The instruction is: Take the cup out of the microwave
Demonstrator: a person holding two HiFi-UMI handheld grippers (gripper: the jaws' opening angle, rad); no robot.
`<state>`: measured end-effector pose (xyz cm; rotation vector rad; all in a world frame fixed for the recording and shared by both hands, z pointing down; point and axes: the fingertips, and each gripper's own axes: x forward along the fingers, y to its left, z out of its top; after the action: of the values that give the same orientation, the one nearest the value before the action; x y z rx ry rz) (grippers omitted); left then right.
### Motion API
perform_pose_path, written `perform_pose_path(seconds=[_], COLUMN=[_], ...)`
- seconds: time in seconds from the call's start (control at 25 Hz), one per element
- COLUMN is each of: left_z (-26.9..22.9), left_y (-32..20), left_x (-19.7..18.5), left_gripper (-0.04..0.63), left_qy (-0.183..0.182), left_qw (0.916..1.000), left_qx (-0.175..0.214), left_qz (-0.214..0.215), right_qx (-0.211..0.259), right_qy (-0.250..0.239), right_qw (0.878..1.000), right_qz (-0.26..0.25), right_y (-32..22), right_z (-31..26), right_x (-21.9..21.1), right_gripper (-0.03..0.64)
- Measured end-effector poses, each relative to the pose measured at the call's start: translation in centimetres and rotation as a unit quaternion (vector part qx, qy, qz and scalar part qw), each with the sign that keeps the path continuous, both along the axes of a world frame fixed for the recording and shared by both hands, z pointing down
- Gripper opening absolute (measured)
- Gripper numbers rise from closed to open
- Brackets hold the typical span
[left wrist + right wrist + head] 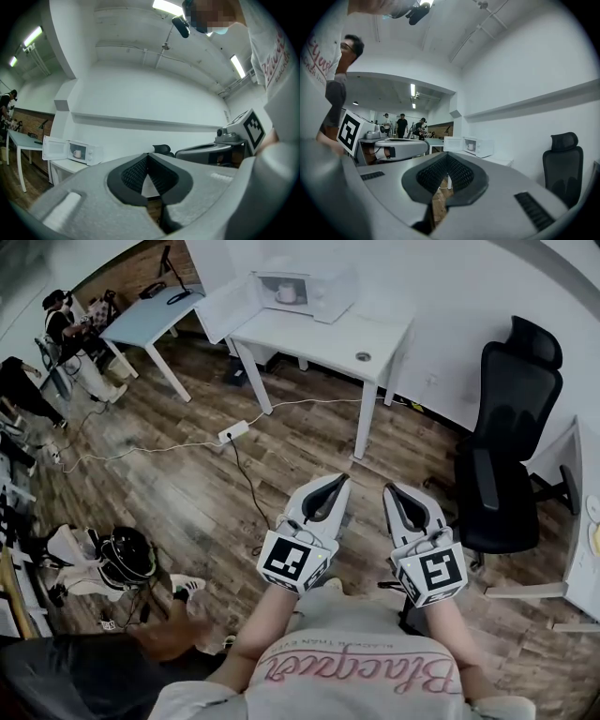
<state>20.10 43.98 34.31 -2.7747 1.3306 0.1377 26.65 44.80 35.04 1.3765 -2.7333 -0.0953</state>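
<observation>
We hold the left gripper [338, 483] and the right gripper [393, 491] side by side over the wooden floor [187, 493], each with its jaws pressed together on nothing. The cup [286, 293] sits inside the microwave [335, 292], its door [228, 307] open, on the white table [328, 343] well ahead of both grippers. A black chair [511, 427] stands to the right.

Long fluorescent ceiling tubes [33, 36] flood the scene with bright, even light and flare white in the left gripper view. Shadows on the brown wood-plank floor [187, 512] fall soft. Fisheye lenses bow each frame inside a dark circular rim. The distant small white microwave oven [480, 147] looks slightly soft, perhaps from motion blur.
</observation>
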Motion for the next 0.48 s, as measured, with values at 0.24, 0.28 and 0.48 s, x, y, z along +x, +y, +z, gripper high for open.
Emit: perform_pose_path(seconds=[0.24,0.28,0.48], left_z=[-0.4,-0.4,0.0], left_y=[-1.3,-1.5,-1.8], left_x=[-2.7,-3.1,-4.1], left_gripper=[0.003,0.003,0.003], left_qy=[0.007,0.008,0.006], left_qw=[0.9999,0.9998,0.9997], left_qx=[0.007,0.007,0.003], left_qz=[-0.014,-0.017,-0.025], right_qx=[-0.001,-0.001,-0.004], right_qy=[-0.001,0.0,0.001], right_qw=[1.0,1.0,1.0], right_qz=[-0.009,-0.012,-0.027], right_y=[-1.5,-1.7,-2.1], right_z=[-0.3,-0.2,0.1], right_x=[-2.3,-2.7,-4.3], right_gripper=[0.012,0.012,0.012])
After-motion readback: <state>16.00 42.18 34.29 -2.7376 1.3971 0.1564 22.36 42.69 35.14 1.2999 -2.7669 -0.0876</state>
